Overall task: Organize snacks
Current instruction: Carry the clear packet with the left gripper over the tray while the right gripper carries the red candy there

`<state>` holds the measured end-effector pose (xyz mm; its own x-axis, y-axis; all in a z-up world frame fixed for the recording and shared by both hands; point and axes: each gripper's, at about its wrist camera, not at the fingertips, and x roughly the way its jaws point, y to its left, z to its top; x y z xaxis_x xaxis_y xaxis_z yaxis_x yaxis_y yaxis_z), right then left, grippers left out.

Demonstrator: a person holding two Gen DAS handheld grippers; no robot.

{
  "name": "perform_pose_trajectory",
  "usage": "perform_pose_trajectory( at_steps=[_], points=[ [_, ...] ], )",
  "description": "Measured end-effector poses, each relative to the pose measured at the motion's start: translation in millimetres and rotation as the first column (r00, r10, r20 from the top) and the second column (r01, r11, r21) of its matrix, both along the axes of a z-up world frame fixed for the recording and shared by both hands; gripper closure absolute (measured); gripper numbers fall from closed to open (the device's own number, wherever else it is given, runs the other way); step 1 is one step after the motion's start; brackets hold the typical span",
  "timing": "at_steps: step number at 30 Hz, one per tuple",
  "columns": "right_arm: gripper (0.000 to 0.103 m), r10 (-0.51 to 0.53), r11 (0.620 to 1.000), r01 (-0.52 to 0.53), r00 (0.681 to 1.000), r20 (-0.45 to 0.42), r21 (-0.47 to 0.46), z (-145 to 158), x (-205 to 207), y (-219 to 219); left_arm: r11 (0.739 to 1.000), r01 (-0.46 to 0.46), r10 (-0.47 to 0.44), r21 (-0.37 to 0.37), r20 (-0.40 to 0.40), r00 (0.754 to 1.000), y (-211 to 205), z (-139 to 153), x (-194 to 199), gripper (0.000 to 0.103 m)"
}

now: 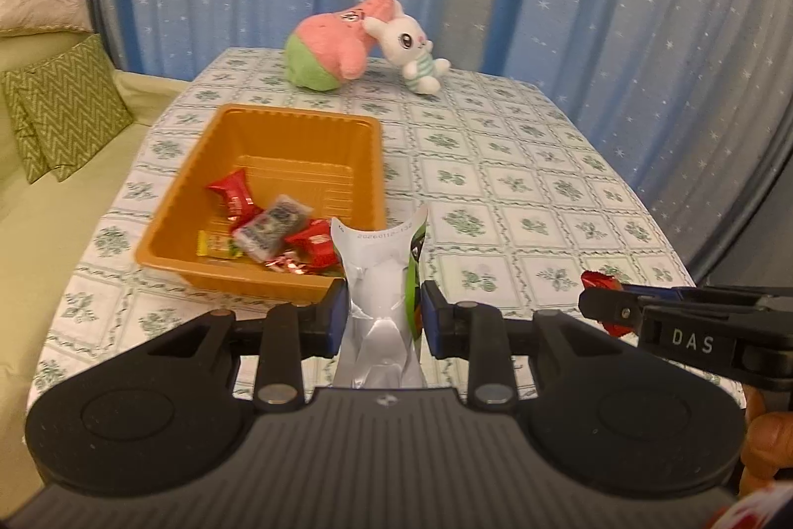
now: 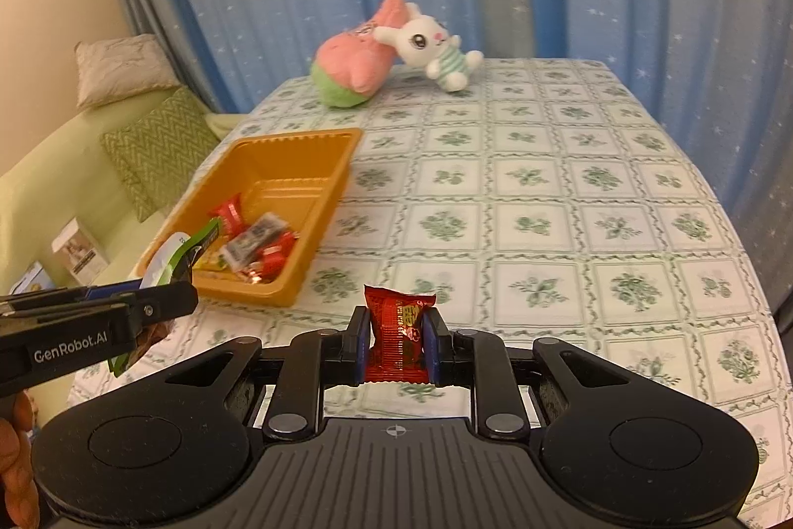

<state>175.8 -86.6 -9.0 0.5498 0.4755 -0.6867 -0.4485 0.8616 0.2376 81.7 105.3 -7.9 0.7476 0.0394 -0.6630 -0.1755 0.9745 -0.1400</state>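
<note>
left gripper (image 1: 381,311) is clamped on a white-and-green packet (image 1: 379,276) standing upright, just short of the orange tray (image 1: 168,226), which lies ahead and left. right gripper (image 2: 396,343) pinches a red snack (image 2: 399,333), farther from the tray; the left hand is nearer.

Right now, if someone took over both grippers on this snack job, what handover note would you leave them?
Left gripper: shut on a white and green foil snack packet, just short of the orange plastic tray.
Right gripper: shut on a red foil snack packet, above the checked tablecloth, right of the tray.
Done: several wrapped snacks already lie in the tray.
Left: drop both held packets into the tray. No other loose snacks show on the tablecloth.
</note>
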Motion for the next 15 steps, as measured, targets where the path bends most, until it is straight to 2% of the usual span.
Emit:
perform_pose_trajectory(
  at_steps=[15],
  points=[
    [0.081, 0.094, 0.996, -0.093, 0.996, 0.010, -0.007, 1.3, -11.8, 48.7, 0.997, -0.078, 0.078, -0.015, 0.003, 0.997, 42.6, 3.1, -19.8, 0.075]
  ],
)
